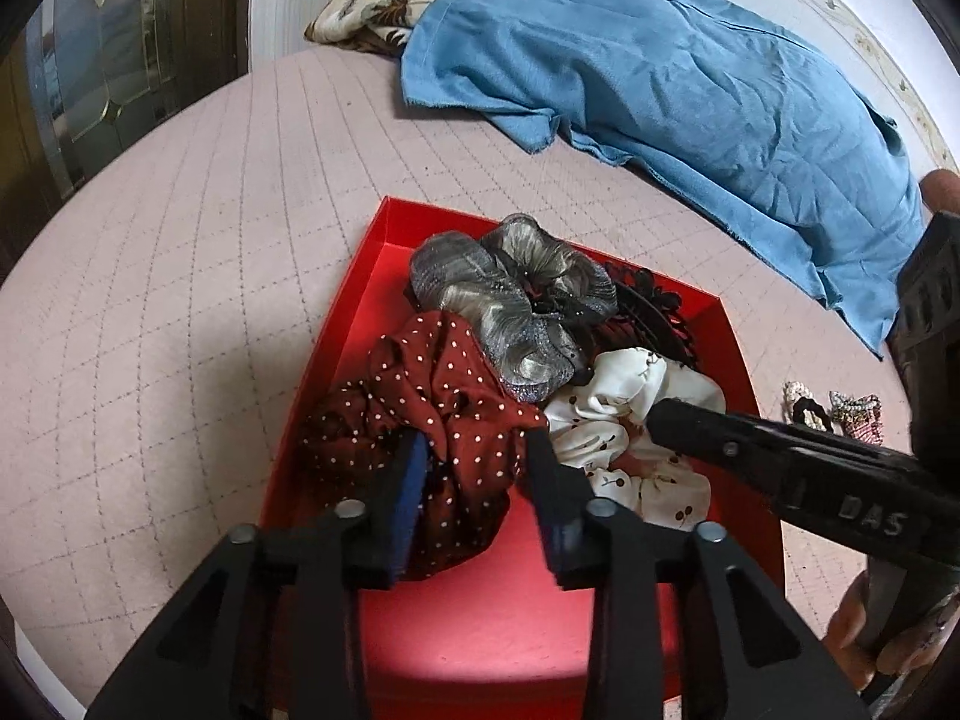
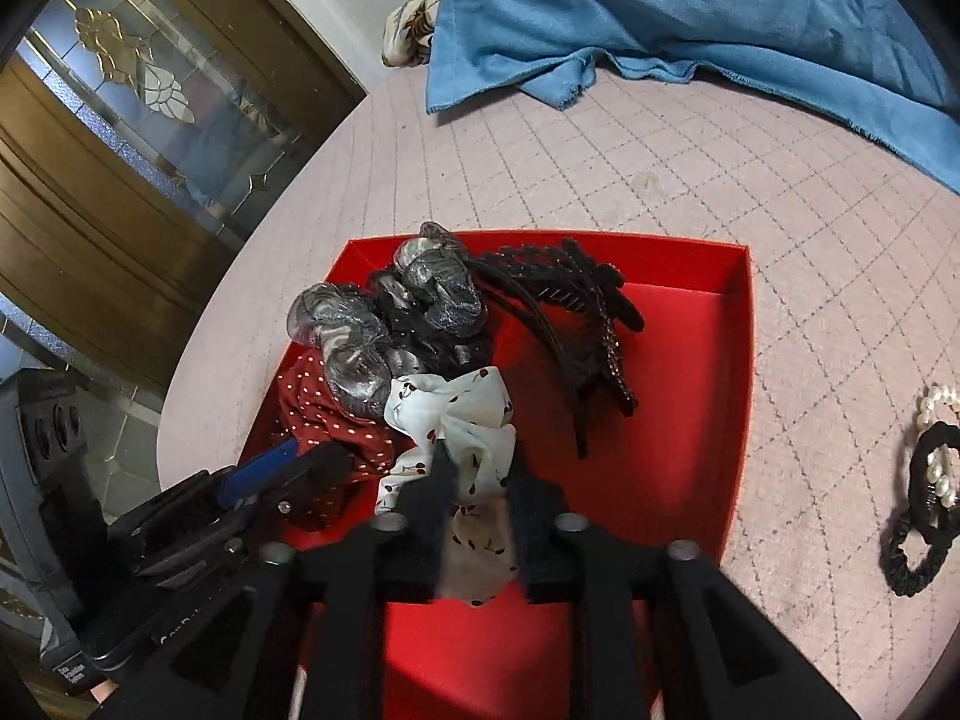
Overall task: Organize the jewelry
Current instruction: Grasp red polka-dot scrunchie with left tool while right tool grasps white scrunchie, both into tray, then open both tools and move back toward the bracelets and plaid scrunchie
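A red box (image 1: 372, 276) (image 2: 738, 360) lies on the pink quilted bed. In it are a dark red polka-dot scrunchie (image 1: 432, 396) (image 2: 336, 432), a silver-grey scrunchie (image 1: 510, 288) (image 2: 360, 330), a white cherry-print scrunchie (image 1: 624, 408) (image 2: 462, 420) and black hair clips (image 1: 654, 312) (image 2: 576, 312). My left gripper (image 1: 480, 444) straddles the polka-dot scrunchie, which fills the gap between its jaws. My right gripper (image 2: 480, 468) straddles the white scrunchie, jaws close around its fabric; it also shows in the left wrist view (image 1: 660, 414).
A blue cloth (image 1: 660, 90) (image 2: 720, 18) and a floral fabric (image 1: 384, 12) lie at the far side of the bed. Black hair ties with pearl pieces (image 2: 930, 480) (image 1: 834, 414) lie on the quilt right of the box. A wooden glass-panelled door (image 2: 150, 120) stands left.
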Motion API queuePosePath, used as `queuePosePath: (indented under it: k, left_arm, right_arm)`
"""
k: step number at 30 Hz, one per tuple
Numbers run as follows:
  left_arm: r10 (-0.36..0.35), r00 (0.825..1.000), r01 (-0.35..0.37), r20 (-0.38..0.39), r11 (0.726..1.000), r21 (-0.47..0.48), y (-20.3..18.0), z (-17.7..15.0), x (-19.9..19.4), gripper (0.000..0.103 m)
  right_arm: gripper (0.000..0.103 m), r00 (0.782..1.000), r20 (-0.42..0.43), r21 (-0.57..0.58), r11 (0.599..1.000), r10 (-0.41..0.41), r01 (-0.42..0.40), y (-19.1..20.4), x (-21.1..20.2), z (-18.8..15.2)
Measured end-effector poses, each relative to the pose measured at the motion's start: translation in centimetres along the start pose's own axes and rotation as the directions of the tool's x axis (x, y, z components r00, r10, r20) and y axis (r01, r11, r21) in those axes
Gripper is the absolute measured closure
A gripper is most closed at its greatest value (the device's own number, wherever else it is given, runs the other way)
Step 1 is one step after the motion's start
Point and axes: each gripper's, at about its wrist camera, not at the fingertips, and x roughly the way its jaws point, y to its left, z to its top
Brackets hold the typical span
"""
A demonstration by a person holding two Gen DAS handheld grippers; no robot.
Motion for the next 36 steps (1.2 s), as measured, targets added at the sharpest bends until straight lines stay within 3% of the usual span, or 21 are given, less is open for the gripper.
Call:
queuePosePath:
  k: [1, 6, 10, 17, 18, 21, 25, 28, 31, 36]
  left_arm:
    - [0.001, 1.0, -0.001, 0.004, 1.0, 0.004, -0.1, 0.0, -0.1, 0.064]
    - [0.015, 0.999, -0.016, 0.04, 1.0, 0.021, -0.5, -0.2, -0.7, 0.056]
    - [0.024, 0.996, -0.027, 0.089, 0.999, 0.033, -0.8, -0.6, -1.7, 0.047]
    - [0.066, 0.978, -0.067, 0.198, 0.998, 0.002, -1.0, -2.1, -4.1, 0.045]
    - [0.067, 0.976, -0.067, 0.208, 0.998, -0.006, -1.1, -2.4, -4.5, 0.045]
    - [0.081, 0.973, -0.081, 0.215, 0.997, -0.011, -2.2, -3.3, -5.7, 0.045]
    - [-0.014, 0.984, 0.007, 0.18, 0.999, 0.042, -6.1, -4.1, -7.9, 0.045]
    - [-0.077, 0.984, 0.056, 0.161, 0.99, 0.131, -10.7, -4.1, -8.9, 0.044]
    - [-0.116, 0.986, 0.089, 0.12, 0.973, 0.215, -15.5, -3.7, -8.7, 0.043]
    - [-0.156, 0.987, 0.139, 0.042, 0.952, 0.274, -21.5, -3.5, -6.4, 0.043]
  right_arm:
    - [0.063, 1.0, 0.011, -0.005, 1.0, -0.005, 0.005, 0.0, -0.5, 0.0]
    - [0.059, 0.998, 0.055, -0.007, 1.0, -0.007, 0.008, -0.3, -3.4, -0.4]
    - [0.05, 0.994, 0.104, 0.001, 0.999, -0.038, 0.038, -2.1, -7.3, -1.9]
    - [0.048, 0.976, 0.16, 0.122, 0.984, -0.149, 0.13, -9.8, -14.4, -6.4]
    - [0.048, 0.964, 0.168, 0.182, 0.968, -0.205, 0.174, -13.3, -17.0, -8.5]
    - [0.048, 0.942, 0.174, 0.274, 0.933, -0.287, 0.234, -18.2, -20.7, -11.5]
    - [0.048, 0.917, 0.184, 0.359, 0.892, -0.355, 0.274, -23.1, -23.7, -14.1]
    - [0.047, 0.911, 0.204, 0.406, 0.878, -0.358, 0.254, -25.6, -24.8, -15.1]
    - [0.047, 0.912, 0.219, 0.424, 0.876, -0.346, 0.231, -26.8, -24.8, -15.3]
    - [0.048, 0.912, 0.253, 0.419, 0.886, -0.324, 0.199, -28.7, -24.1, -14.8]
